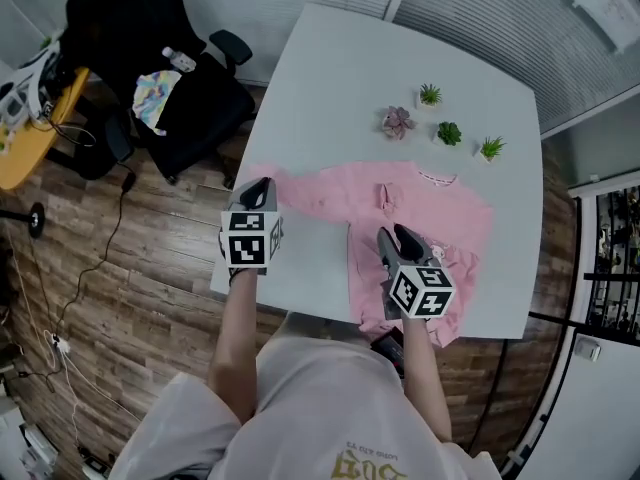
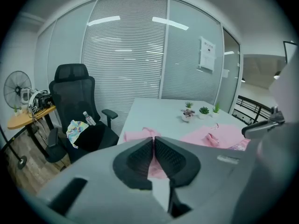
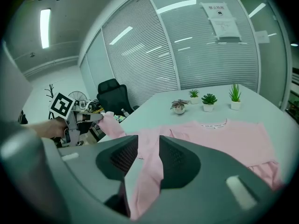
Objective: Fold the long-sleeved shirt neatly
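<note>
Head view: my left gripper (image 1: 258, 188) clamped tight on sleeve (image 1: 305, 196) end. Sleeve's long axis runs right of it to shirt (image 1: 440, 213) body. My right gripper (image 1: 397, 236) pinches shirt's near side edge. Judged: carry sleeve rightward.

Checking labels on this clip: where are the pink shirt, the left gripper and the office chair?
pink shirt (image 1: 440, 218), head view, chest panel.
left gripper (image 2: 153, 141), left gripper view, between its fingertips.
office chair (image 1: 205, 108), head view, seat.
</note>
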Tool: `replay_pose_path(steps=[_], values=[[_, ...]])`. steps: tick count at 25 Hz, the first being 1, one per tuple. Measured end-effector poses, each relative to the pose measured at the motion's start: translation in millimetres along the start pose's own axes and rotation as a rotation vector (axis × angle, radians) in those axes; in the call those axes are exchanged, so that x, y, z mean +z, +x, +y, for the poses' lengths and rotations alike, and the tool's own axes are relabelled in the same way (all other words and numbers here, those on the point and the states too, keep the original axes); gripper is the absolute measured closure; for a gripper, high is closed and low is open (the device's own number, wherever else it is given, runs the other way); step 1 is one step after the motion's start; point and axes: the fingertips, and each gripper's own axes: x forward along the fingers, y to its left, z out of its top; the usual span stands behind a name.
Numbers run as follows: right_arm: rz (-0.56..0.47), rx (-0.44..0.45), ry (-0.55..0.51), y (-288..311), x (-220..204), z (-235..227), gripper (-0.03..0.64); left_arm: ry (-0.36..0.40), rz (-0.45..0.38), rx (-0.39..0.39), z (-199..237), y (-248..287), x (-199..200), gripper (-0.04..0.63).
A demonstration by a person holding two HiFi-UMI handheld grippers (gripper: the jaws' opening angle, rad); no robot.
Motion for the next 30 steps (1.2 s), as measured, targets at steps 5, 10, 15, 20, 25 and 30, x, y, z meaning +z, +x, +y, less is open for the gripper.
replay_pose_path(steps=[5, 10, 15, 20, 25, 30], values=[[-0.038, 0.000, 0.041, -18, 8, -19, 0.462, 0.051, -0.011, -0.039, -45, 3, 13, 0.578], [-0.052, -0.016, 0.048, -36, 6, -38, 0.462, 0.082, -0.020, -0.058, -77, -1, 22, 0.578], [-0.085, -0.051, 0.065, -58, 13, -64, 0.462, 0.104, -0.031, -0.077, -102, -3, 31, 0.578], [-0.110, -0.077, 0.091, -78, 11, -87, 0.462, 0.135, -0.046, -0.104, -131, -2, 42, 0.579], [-0.137, -0.096, 0.116, -95, 15, -107, 0.462, 0.164, -0.049, -0.125, -157, 3, 50, 0.580], [-0.163, -0.121, 0.132, -113, 16, -128, 0.462, 0.191, -0.058, -0.153, -186, 7, 57, 0.581]])
